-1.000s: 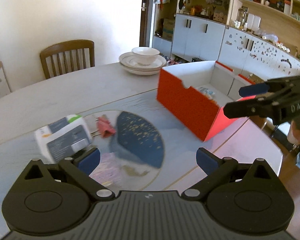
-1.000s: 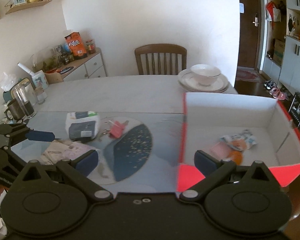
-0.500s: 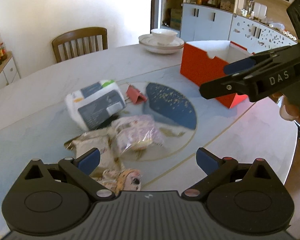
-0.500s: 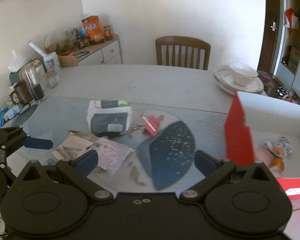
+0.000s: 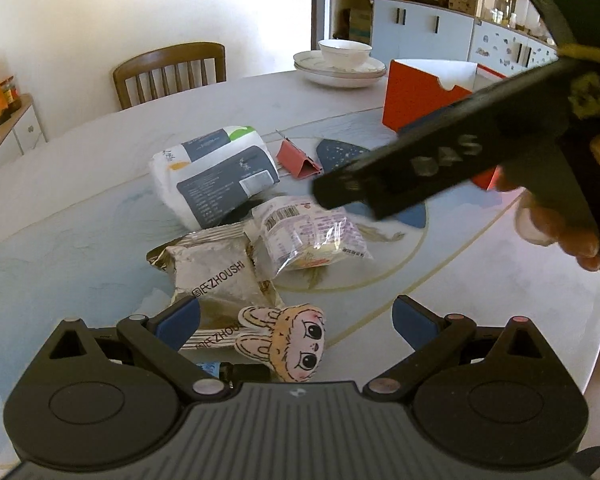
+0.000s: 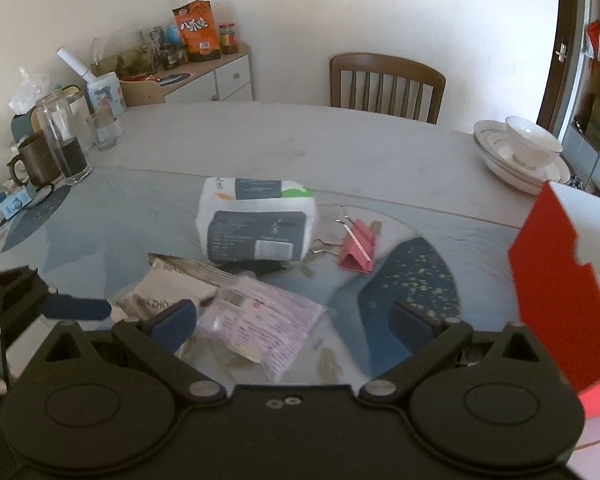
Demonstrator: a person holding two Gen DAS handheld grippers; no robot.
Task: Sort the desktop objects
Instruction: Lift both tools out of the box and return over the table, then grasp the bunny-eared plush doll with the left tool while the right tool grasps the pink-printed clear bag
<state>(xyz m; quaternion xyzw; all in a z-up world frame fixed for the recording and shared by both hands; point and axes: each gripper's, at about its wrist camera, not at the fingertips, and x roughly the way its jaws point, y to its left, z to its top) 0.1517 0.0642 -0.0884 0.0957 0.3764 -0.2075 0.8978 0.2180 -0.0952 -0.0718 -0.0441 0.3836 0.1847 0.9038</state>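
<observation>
A pile lies mid-table: a white and grey tissue pack (image 5: 216, 176) (image 6: 256, 224), a pink binder clip (image 5: 298, 156) (image 6: 358, 246), a clear purple-printed snack packet (image 5: 312, 236) (image 6: 260, 320) and a silver snack packet (image 5: 216, 276) (image 6: 160, 296). A bunny-face item (image 5: 288, 344) lies nearest the left camera. My left gripper (image 5: 296, 322) is open above the bunny face and the silver packet. My right gripper (image 6: 295, 320) is open over the purple packet; its black fingers (image 5: 420, 168) cross the left wrist view. The red box (image 5: 420, 96) (image 6: 556, 300) stands at the right.
Stacked plates with a bowl (image 5: 342, 60) (image 6: 528, 152) sit at the far right of the table. A wooden chair (image 5: 172, 68) (image 6: 384, 84) stands behind it. A glass jar and mug (image 6: 64, 148) crowd the left edge. A hand (image 5: 556, 232) holds the right gripper.
Both grippers have swung away from the red box toward the pile. The right gripper now reaches across close in front of the left camera, over the purple packet.
</observation>
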